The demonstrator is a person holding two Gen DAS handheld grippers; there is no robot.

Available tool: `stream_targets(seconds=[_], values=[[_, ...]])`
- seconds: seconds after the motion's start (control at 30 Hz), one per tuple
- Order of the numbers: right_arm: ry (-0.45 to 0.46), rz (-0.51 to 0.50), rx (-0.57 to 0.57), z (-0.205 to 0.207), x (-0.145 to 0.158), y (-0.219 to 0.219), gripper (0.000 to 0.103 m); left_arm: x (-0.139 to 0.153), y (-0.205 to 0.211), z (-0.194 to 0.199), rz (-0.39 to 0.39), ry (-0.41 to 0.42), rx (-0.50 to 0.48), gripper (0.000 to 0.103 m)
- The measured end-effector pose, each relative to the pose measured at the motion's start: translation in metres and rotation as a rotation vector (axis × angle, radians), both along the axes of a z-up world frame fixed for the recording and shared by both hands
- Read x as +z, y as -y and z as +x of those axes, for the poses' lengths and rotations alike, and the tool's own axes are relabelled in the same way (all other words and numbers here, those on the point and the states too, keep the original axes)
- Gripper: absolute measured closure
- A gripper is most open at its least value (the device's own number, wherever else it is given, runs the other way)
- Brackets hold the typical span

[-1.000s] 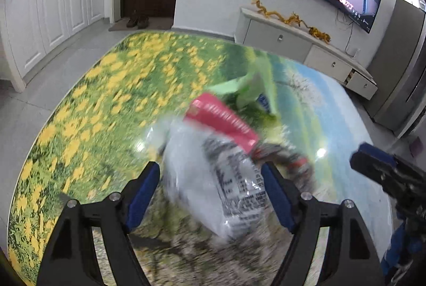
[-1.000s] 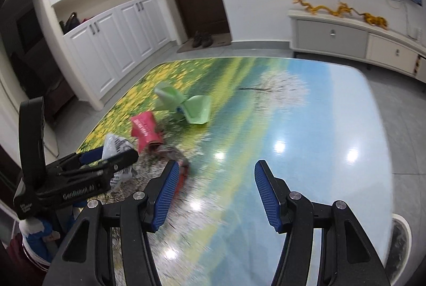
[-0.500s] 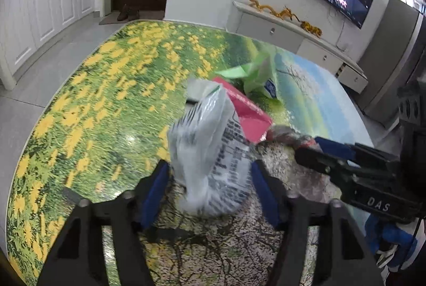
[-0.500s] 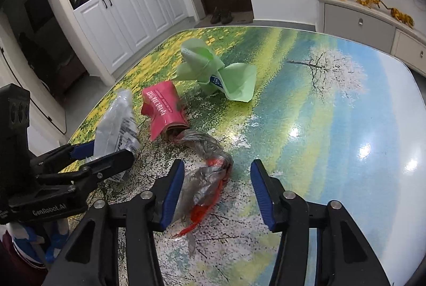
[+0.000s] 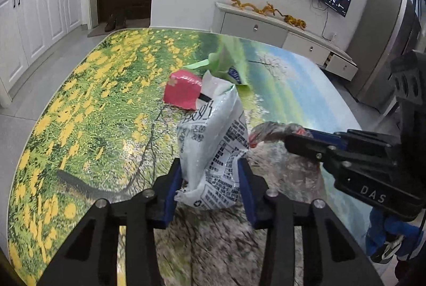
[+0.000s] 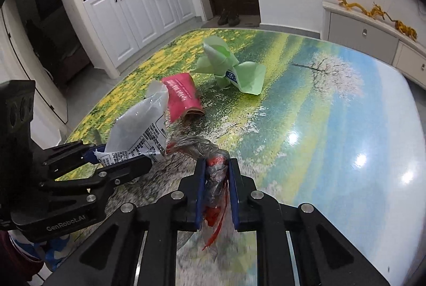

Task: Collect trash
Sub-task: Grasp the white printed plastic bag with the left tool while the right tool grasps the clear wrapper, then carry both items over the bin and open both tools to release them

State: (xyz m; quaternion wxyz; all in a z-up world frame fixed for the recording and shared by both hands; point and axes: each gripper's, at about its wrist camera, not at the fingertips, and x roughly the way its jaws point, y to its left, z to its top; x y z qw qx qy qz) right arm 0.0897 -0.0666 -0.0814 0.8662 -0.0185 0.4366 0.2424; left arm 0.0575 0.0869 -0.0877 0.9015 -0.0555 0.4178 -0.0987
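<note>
Red packet (image 6: 181,97) beside green wrapper (image 6: 234,67)

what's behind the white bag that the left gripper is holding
Behind the white bag lies a pink packet, partly covered by it, and farther back a green wrapper. The table directly behind the bag is hidden.

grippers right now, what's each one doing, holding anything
Left gripper: its jaws have just been closing and now pinch the white printed bag.
Right gripper: just been closing too, now clamped on the crumpled clear-and-red wrapper.
</note>
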Motion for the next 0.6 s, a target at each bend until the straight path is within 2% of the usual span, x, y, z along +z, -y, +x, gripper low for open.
stream_targets(seconds=[0.33,0.6], values=[[0.027,-0.002,-0.11,-0.048,0.021,0.047,0.087,0.031,0.017,-0.042,0.042,0.083,-0.024,0.068],[0.085,-0.011,-0.167,-0.082,0.041,0.071,0.087,0.053,0.033,-0.069,0.075,0.15,-0.04,0.069]])
